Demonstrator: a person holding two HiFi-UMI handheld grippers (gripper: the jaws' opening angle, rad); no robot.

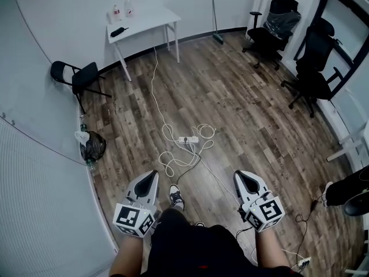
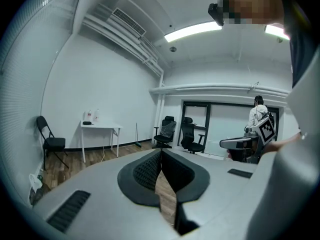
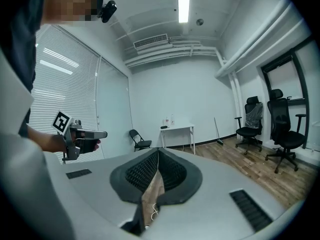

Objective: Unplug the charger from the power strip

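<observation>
I'm over a wood-plank floor (image 1: 242, 114) in a white-walled room. A white table (image 1: 144, 22) stands against the far wall, black office chairs (image 1: 311, 68) are grouped at the right, and a black folding chair (image 1: 78, 77) sits by the left wall.

I'm holding both tools low and close to my body, well apart from each other. In its own view, the left gripper (image 1: 152, 175) has its jaws pressed together at the tips with nothing between them. The right gripper (image 1: 240, 175) is likewise closed up and empty.

A long white cable (image 1: 154, 85) runs down from the table and ends in loose loops on the floor. The white power strip (image 1: 188, 139) lies among those loops, ahead of me and between the two tools, well clear of both. A thin dark lead (image 1: 185, 167) trails from the strip towards my shoe. The charger seems to be the dark spot at the strip's near edge, but it's too small for me to be sure.
</observation>
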